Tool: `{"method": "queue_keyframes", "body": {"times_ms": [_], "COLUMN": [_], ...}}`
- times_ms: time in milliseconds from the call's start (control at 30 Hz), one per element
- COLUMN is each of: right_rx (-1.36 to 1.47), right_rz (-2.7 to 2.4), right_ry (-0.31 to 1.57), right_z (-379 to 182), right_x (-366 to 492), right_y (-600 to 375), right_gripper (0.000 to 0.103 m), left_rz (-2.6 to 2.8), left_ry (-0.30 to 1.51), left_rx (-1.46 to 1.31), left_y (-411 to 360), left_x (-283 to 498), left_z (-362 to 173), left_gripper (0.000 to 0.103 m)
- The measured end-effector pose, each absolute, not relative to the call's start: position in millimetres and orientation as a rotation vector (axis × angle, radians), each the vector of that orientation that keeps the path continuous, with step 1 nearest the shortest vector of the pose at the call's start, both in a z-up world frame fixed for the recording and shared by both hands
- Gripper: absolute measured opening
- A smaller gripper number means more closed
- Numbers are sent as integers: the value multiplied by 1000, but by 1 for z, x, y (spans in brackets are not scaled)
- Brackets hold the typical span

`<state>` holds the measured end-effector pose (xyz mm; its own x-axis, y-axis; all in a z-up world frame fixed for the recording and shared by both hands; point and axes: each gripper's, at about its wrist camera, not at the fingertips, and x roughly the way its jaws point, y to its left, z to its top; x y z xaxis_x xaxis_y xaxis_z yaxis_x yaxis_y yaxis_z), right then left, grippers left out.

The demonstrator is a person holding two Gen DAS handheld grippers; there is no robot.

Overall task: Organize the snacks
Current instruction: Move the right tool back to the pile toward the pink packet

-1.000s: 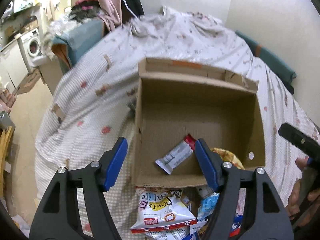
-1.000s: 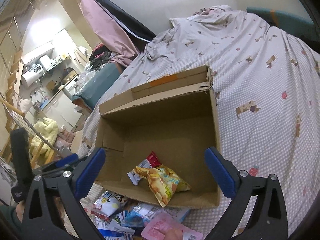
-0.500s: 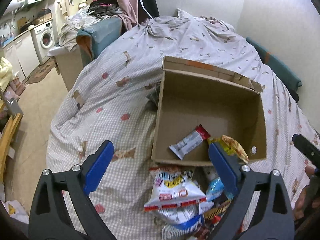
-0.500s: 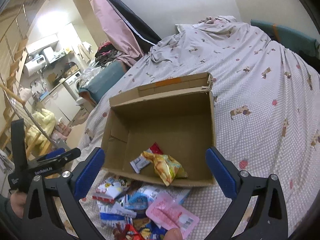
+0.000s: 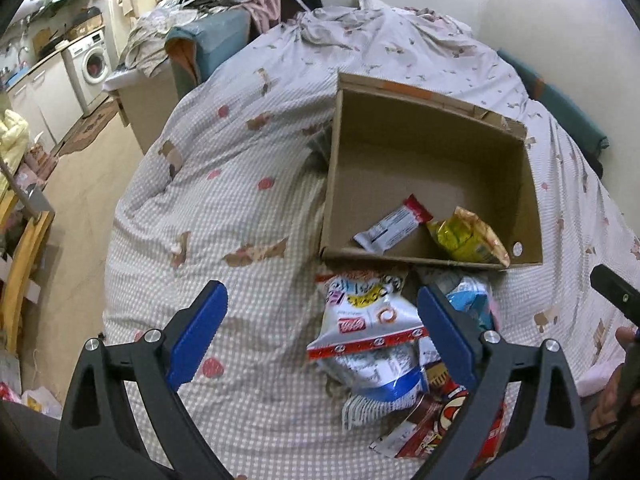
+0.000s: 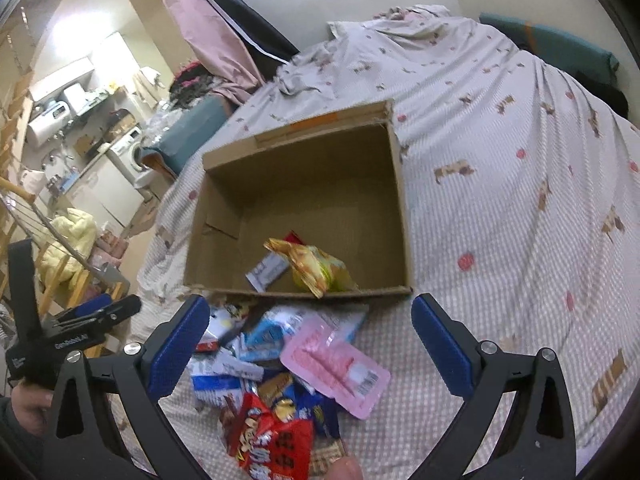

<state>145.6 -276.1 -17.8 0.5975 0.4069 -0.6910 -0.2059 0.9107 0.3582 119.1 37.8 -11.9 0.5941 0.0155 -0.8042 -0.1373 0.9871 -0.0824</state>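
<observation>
left gripper (image 5: 322,320): jaws spread wide, just been opening, nothing pinched. Hangs over the near end of the snack pile; only bedding and the edge of a white bag show between the blue pads.
right gripper (image 6: 310,336): jaws spread wide, nothing held. Sits above the pile, with the pink pack and blue wrappers showing in the gap.
cross-view: the left tool also shows at the left edge of the right wrist view, gripped by a hand (image 6: 28,404). A black part of the right tool and fingers show at the right edge of the left wrist view.
snack pile (image 6: 280,368): loose heap on the bed, right against the near wall of the box, outside it.
white bag (image 5: 366,320): red strip along its lower edge, on top of the pile, nearest the box on the left side.
pink pack (image 6: 334,366): flat, on the right side of the pile.
red bag (image 6: 272,436): near end of the pile, closest to the cameras.
cardboard box (image 5: 532,200): open top, flaps up at the far side, sitting on the bed.
in box: white bar wrapper with red end (image 5: 394,224) and yellow crinkled bag (image 5: 466,236), side by side at the near wall; rest of the floor bare.
bed cover (image 5: 240,208): checked, with small printed figures, rumpled at the far end.
background: washing machine (image 5: 92,64) and counters at far left.
</observation>
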Motion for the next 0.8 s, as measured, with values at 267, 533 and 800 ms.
{"method": "queue_keyframes", "body": {"times_ms": [267, 533, 800], "right_rx": [309, 530, 674], "right_rz": [349, 385, 314], "right_ry": [1012, 1285, 1462], "right_z": [-48, -115, -172], "right_x": [159, 182, 201], "right_y": [-278, -276, -281], "right_gripper": [103, 103, 103], "left_rz": [129, 129, 121], "left_ry": [1004, 1077, 1086], "left_rx": [-221, -298, -334], "left_y": [52, 59, 60], "left_x": [122, 126, 130], "left_z": [-26, -39, -39], "left_gripper": [94, 94, 94]}}
